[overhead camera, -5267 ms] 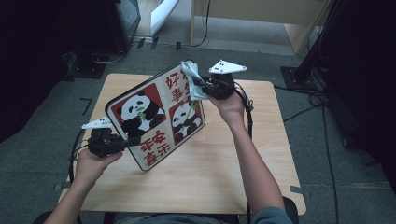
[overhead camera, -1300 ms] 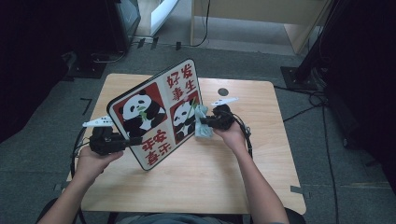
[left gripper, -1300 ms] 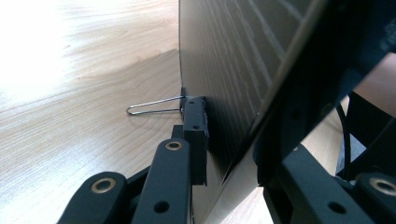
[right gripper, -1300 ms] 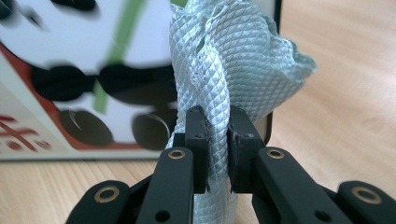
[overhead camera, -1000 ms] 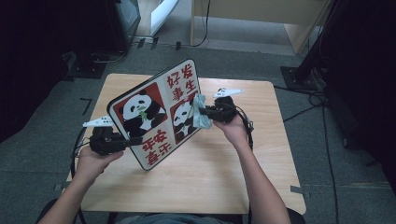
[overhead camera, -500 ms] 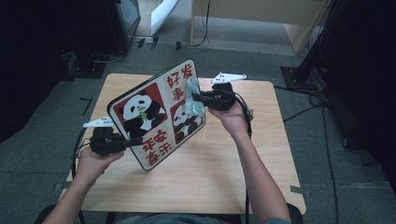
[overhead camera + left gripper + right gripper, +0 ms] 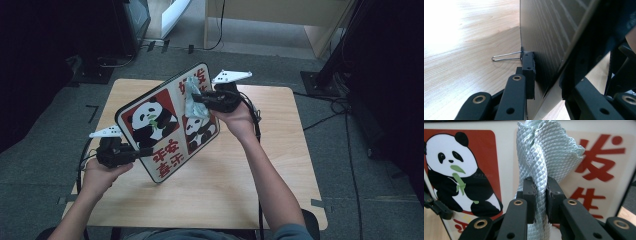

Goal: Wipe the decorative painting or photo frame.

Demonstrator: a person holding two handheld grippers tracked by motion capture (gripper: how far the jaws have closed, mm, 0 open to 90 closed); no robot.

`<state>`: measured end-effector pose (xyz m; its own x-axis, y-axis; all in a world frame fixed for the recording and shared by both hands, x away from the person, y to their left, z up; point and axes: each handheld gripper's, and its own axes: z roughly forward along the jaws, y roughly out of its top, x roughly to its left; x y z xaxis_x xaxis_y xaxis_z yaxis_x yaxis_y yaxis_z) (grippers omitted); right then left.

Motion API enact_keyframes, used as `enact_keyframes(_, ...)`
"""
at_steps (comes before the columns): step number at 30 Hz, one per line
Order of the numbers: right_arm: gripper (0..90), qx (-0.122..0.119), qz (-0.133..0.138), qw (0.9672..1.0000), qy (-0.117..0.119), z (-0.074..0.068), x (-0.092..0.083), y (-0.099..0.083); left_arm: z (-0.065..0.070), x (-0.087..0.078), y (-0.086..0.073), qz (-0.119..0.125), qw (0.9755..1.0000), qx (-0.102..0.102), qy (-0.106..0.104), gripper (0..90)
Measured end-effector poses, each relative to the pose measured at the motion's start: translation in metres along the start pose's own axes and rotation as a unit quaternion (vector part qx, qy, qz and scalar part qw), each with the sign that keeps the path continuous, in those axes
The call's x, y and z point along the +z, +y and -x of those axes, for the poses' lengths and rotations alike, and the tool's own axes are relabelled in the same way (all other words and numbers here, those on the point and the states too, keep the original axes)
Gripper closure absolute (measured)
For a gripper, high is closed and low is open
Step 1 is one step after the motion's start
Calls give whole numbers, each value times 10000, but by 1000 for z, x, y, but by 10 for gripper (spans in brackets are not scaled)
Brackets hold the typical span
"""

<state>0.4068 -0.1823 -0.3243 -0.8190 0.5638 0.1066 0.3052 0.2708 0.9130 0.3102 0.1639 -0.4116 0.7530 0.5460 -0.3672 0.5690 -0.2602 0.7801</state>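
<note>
I hold the panda board [image 7: 167, 127] tilted up on the wooden worktop [image 7: 220, 185], its lower corner resting near the worktop's middle and its printed face turned toward me. My left gripper [image 7: 142, 151] has its fingers [image 7: 527, 72] pressed onto the board's lower left edge, one on the plain back and the other on the printed side, pinching the board between them. I judge this grip serves to prop the board steady at an angle, so the face can be wiped without it sliding.

My right gripper [image 7: 196, 96] works at the board's upper right part. Its fingers [image 7: 530, 195] are pinched on a bunched cloth [image 7: 544, 157], which hangs against the printed face beside the red characters. I judge the cloth is gathered into a thick fold so the fingers can grip it firmly and press a soft pad to the surface.

Materials noted:
- The board is flat, thin and stiff, with rounded corners. Its front looks smooth and glossy, printed with pandas on red panels and red characters on white. Its back, as the left gripper view shows it, is dark with fine parallel lines.
- The cloth is pale green, with a quilted diamond weave, soft and crumpled.
- The worktop is light wood grain, smooth and matt.
- A thin wire loop [image 7: 506, 57] sticks out near the left fingers; what it belongs to I cannot tell.
</note>
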Motion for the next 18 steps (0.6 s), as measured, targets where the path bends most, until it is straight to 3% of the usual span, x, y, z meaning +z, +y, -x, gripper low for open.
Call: enact_keyframes(18, 801, 74, 171, 9998, 93, 1, 15, -1, 1, 0, 0, 7, 10000, -5, -1, 769)
